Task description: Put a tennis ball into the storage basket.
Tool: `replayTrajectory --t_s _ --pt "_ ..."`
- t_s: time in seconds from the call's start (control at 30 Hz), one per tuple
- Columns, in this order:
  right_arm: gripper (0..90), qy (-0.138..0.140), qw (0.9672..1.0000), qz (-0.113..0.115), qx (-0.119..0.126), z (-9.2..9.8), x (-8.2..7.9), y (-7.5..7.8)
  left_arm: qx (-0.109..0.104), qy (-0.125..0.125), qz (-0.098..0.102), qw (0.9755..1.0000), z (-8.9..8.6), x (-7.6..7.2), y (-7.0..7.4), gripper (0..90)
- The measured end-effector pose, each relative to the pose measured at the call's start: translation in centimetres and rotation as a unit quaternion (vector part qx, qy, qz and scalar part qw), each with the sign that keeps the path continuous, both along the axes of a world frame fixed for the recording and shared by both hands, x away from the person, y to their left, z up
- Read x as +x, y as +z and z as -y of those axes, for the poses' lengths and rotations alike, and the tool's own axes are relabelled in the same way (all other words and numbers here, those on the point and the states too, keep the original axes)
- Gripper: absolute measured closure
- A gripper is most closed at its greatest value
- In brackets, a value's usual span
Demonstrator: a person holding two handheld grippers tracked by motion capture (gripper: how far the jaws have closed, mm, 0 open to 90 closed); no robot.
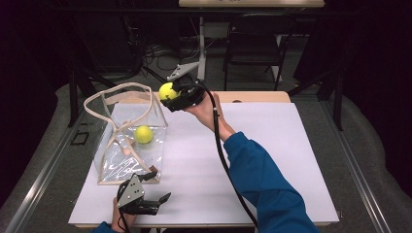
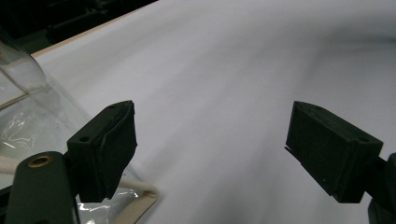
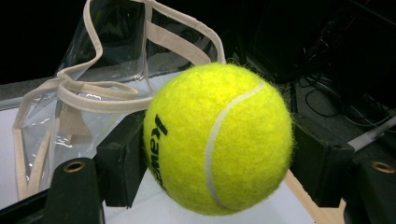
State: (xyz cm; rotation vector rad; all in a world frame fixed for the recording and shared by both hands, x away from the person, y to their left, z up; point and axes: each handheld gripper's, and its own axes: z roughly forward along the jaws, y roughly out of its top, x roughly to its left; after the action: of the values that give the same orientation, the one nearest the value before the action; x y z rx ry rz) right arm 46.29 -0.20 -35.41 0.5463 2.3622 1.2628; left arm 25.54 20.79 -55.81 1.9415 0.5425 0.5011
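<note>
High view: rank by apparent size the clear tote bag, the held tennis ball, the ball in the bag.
1. Clear tote bag, largest.
2-3. Held tennis ball and ball in the bag: alike, no ranking.

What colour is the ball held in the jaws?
Bright yellow-green tennis ball with a white seam and black lettering, clearest in the right gripper view.

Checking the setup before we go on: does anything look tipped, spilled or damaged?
Nothing stands out. The clear bag stands upright on the table with one tennis ball inside; the right gripper holds a second ball beside the bag's rim.
</note>
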Motion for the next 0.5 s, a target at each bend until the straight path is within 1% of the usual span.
replayTrajectory --t_s 0.17,0.23,0.3,0.5 --pt "26.7 -0.001 1.0 0.004 0.0 -0.17 -0.12 0.2 0.001 0.0 0.0 1.0 0.0 0.02 0.0 16.1" --pt "26.7 -0.001 0.9999 0.01 0.004 -0.17 -0.1 0.28 0.0 0.0 0.0 1.0 0.0 0.01 -0.01 16.0" --pt "26.7 -0.003 0.9999 0.009 0.007 -0.17 -0.06 0.38 0.0 0.0 0.0 1.0 0.0 0.01 -0.01 16.1" --pt "26.7 -0.003 0.9999 0.014 0.009 -0.27 -0.06 0.76 0.001 -0.001 0.0 1.0 -0.03 0.0 0.03 16.1"
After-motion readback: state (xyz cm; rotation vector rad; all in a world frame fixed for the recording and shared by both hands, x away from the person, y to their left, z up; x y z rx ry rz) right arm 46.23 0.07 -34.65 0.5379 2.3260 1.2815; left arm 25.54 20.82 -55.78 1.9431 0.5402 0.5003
